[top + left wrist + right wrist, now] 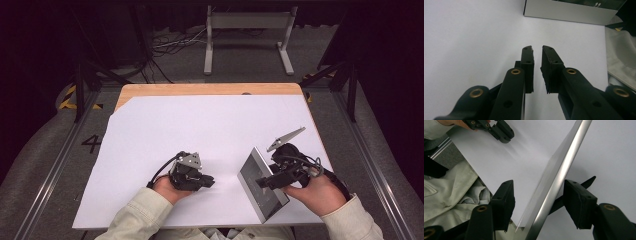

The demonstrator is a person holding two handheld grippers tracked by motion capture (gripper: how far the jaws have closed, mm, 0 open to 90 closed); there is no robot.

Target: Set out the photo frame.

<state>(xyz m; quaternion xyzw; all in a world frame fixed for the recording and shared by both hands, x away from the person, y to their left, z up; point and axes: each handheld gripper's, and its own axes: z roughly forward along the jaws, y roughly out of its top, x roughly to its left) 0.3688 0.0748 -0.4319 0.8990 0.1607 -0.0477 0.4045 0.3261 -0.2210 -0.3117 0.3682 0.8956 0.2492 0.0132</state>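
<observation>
Here my right tool (537, 203) straddles the box (260, 184), jaws apart and seemingly not yet pinching its edge; the box runs lengthwise toward me near the table's (200, 120) front-right edge.

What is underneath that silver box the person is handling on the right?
The silver box stands tilted on the white sheet that covers the table. The right hand-held gripper straddles its edge. What lies beneath the sheet, apart from the wooden tabletop showing at the far edge, is covered.
</observation>
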